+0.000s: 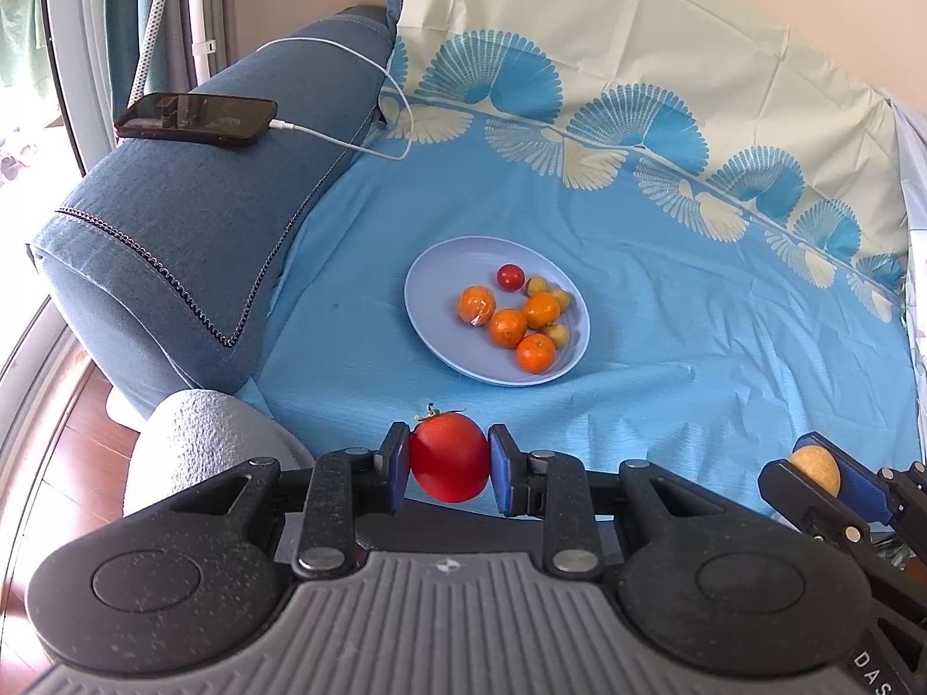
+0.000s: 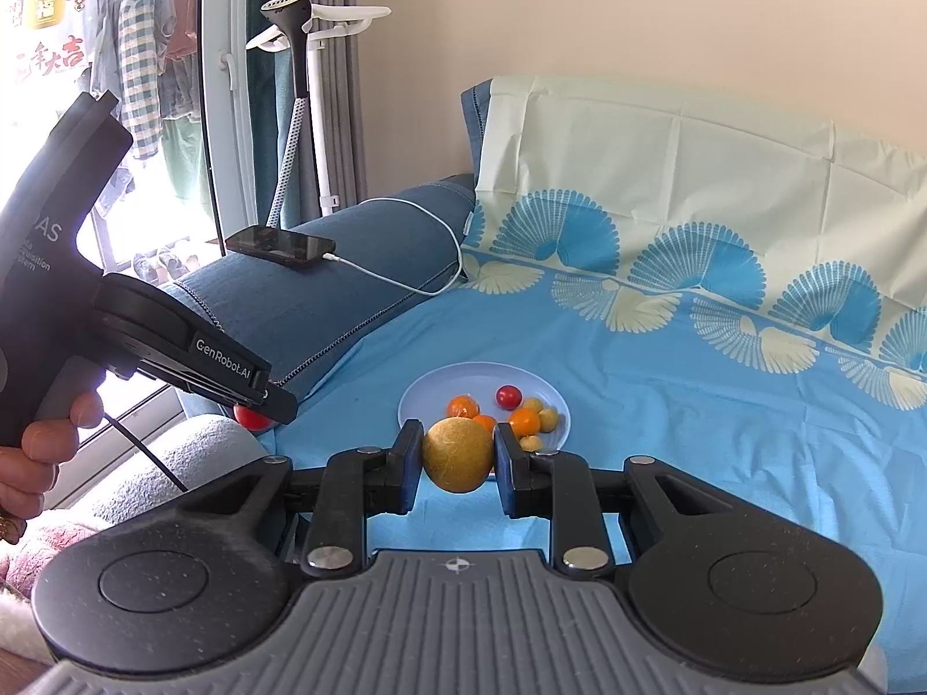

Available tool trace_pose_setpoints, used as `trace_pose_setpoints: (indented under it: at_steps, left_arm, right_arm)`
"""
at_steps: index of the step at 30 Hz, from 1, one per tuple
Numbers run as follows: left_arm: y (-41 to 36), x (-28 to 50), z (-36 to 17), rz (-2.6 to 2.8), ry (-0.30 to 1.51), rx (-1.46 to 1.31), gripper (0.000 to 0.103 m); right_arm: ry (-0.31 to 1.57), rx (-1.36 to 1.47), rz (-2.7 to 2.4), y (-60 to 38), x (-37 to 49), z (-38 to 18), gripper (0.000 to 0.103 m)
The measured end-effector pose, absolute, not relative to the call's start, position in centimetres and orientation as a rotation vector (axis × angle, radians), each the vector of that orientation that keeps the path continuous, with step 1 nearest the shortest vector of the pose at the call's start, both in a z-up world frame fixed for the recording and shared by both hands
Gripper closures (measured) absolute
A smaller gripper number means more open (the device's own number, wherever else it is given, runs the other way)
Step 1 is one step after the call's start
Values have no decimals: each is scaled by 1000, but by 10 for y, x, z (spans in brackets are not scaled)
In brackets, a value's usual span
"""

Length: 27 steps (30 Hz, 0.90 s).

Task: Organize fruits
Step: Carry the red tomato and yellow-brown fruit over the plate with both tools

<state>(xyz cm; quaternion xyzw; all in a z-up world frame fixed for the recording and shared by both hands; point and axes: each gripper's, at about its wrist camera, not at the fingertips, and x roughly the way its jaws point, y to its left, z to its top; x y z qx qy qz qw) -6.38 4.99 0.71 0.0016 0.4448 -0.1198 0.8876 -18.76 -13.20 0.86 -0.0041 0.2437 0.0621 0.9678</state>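
Starting at the left, well away from the blue plate [image 1: 431, 313]: a dark phone [image 1: 196, 119] lying on the blue sofa arm [image 1: 174, 255], with a white cord [image 1: 347, 142] plugged in and curling off toward the plate's side.

Sitting in the middle, on the blue cloth [image 1: 666, 347]: the plate, holding many small fruits. Counting four oranges on the plate, the leftmost orange [image 1: 477, 304] looking shiny, as if wrapped. Resting at the plate's far side: one small red tomato [image 1: 510, 277]. Peeking out at the plate's right side, behind the oranges: three little yellow fruits [image 1: 539, 286].

Hanging in front of the plate, near its closest edge but not over it: the left gripper [image 1: 449, 457], closed partway and squeezing a big red tomato [image 1: 449, 456] between both blue pads, the green stem pointing up and left.

Hanging to the right of the plate, lower down: the right gripper [image 2: 457, 454], also closed partway and pinching a round yellow-brown fruit [image 2: 457, 454] from both sides. Covering part of the plate's near rim in the right wrist view: that same round fruit. Showing at the left of the plate in that view: a hand [image 2: 40, 446] gripping the left gripper's handle.
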Motion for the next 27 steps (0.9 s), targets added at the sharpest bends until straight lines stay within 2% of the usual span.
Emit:
trace_pose_setpoints:
  at_steps: [27]
  left_arm:
    - [37,-29,-24,-232,1022,31,71]
  right_arm:
    - [583,31,109,-136,-156,-11,76]
